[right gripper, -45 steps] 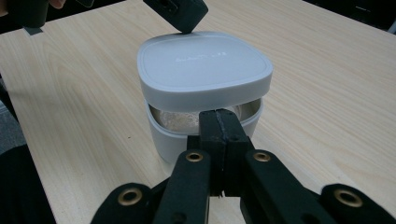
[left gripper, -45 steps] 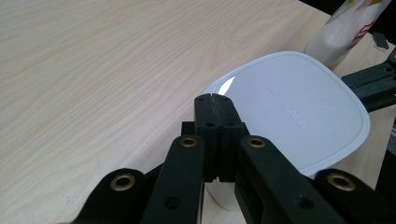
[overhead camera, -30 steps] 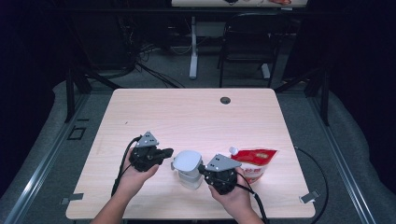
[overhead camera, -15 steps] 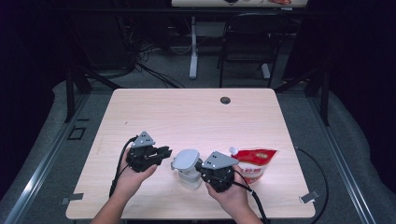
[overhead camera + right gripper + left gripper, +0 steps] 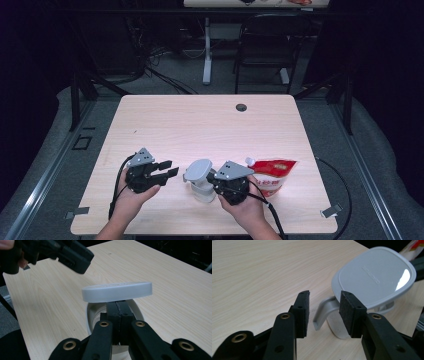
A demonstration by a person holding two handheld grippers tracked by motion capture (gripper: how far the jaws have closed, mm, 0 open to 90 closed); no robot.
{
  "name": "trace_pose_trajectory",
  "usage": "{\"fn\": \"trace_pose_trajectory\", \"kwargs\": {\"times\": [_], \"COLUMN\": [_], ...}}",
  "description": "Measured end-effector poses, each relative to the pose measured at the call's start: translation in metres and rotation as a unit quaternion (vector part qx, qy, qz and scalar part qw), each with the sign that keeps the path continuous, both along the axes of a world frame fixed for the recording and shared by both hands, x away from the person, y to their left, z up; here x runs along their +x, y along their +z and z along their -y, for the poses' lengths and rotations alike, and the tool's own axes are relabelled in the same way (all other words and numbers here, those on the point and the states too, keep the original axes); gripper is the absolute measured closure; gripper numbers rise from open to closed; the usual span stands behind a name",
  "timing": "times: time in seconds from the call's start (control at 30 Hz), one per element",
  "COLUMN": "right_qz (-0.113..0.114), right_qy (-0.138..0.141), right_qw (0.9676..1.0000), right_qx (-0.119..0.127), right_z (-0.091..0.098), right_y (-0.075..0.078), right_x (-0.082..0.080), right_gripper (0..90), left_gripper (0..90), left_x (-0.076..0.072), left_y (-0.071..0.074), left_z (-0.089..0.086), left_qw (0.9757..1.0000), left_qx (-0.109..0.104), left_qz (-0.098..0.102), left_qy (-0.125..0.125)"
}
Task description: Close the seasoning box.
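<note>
A pale container (image 5: 202, 189) with a grey flip lid (image 5: 199, 170) stands near the table's front edge, its lid raised. My right gripper (image 5: 212, 184) is pressed against its right side. In the right gripper view the jaws (image 5: 117, 310) are shut together at the container's near rim (image 5: 89, 315), under the lid (image 5: 117, 291). My left gripper (image 5: 170, 171) hangs a little left of the lid; its jaws have just been opening and nothing is between them. In the left gripper view the open jaws (image 5: 324, 311) point at the lid's grey tab (image 5: 320, 318) without touching it.
A red and white pouch (image 5: 272, 172) lies flat just right of my right gripper. A small dark hole (image 5: 241, 107) sits at the far side of the wooden table (image 5: 200, 125). A black chair (image 5: 265, 50) stands behind the table.
My left gripper has let go of the lid, spread its jaws and drawn back to the left. The lid stays raised; the right gripper has not moved.
</note>
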State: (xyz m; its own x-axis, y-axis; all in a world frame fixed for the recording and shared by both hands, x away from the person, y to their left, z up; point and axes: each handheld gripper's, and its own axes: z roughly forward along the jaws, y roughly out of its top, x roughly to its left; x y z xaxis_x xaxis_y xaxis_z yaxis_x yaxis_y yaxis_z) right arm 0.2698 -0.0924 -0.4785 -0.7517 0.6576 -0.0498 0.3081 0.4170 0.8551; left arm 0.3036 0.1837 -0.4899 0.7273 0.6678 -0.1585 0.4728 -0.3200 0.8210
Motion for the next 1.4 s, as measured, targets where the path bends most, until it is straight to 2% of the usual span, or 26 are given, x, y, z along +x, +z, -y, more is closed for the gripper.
{"fn": "trace_pose_trajectory", "kwargs": {"times": [0.1, 0.27, 0.3, 0.47, 0.57, 0.73, 0.83, 0.93, 1.0, 1.2, 1.27, 1.4], "right_qz": [-0.001, 0.002, 0.004, 0.008, 0.008, 0.009, 0.013, 0.016, 0.017, 0.018, 0.018, 0.018], "right_qy": [-0.001, -0.002, -0.002, -0.001, -0.003, -0.001, -0.001, 0.001, 0.001, 0.001, 0.001, 0.001], "right_qw": [1.0, 1.0, 1.0, 0.9999, 0.9999, 0.9998, 0.9998, 0.9997, 0.9997, 0.9997, 0.9997, 0.9997], "right_qx": [-0.001, 0.004, 0.007, 0.009, 0.01, 0.017, 0.014, 0.017, 0.018, 0.015, 0.016, 0.016], "right_z": [-0.001, -0.002, -0.003, -0.004, -0.004, -0.006, -0.007, -0.008, -0.009, -0.01, -0.01, -0.01], "right_y": [0.001, 0.002, 0.004, 0.006, 0.006, 0.008, 0.01, 0.012, 0.012, 0.012, 0.011, 0.011], "right_x": [0.001, 0.001, 0.0, 0.0, 0.001, 0.001, 0.0, 0.0, 0.0, 0.0, 0.0, 0.0], "right_gripper": [90.0, 90.0, 90.0, 90.0, 90.0, 90.0, 90.0, 90.0, 90.0, 90.0, 90.0, 90.0], "left_gripper": [57.9, 54.2, 51.4, 48.8, 47.2, 44.1, 43.8, 44.7, 45.7, 56.1, 56.9, 61.1], "left_x": [-0.005, -0.012, -0.013, -0.016, -0.017, -0.019, -0.02, -0.021, -0.023, -0.026, -0.027, -0.029], "left_y": [-0.004, -0.005, -0.005, -0.006, -0.008, -0.008, -0.01, -0.011, -0.011, -0.011, -0.011, -0.01], "left_z": [0.001, 0.002, 0.004, 0.008, 0.011, 0.013, 0.017, 0.021, 0.023, 0.029, 0.032, 0.032], "left_qw": [1.0, 0.9998, 0.9998, 0.9996, 0.9996, 0.9994, 0.9991, 0.9988, 0.9988, 0.9983, 0.9979, 0.9979], "left_qx": [0.002, -0.014, -0.012, -0.006, 0.001, -0.003, 0.002, 0.007, 0.003, 0.004, 0.005, 0.005], "left_qz": [0.001, 0.008, 0.013, 0.022, 0.021, 0.019, 0.021, 0.023, 0.028, 0.046, 0.054, 0.056], "left_qy": [-0.003, -0.013, -0.014, -0.014, -0.018, -0.03, -0.037, -0.042, -0.041, -0.036, -0.037, -0.032]}}
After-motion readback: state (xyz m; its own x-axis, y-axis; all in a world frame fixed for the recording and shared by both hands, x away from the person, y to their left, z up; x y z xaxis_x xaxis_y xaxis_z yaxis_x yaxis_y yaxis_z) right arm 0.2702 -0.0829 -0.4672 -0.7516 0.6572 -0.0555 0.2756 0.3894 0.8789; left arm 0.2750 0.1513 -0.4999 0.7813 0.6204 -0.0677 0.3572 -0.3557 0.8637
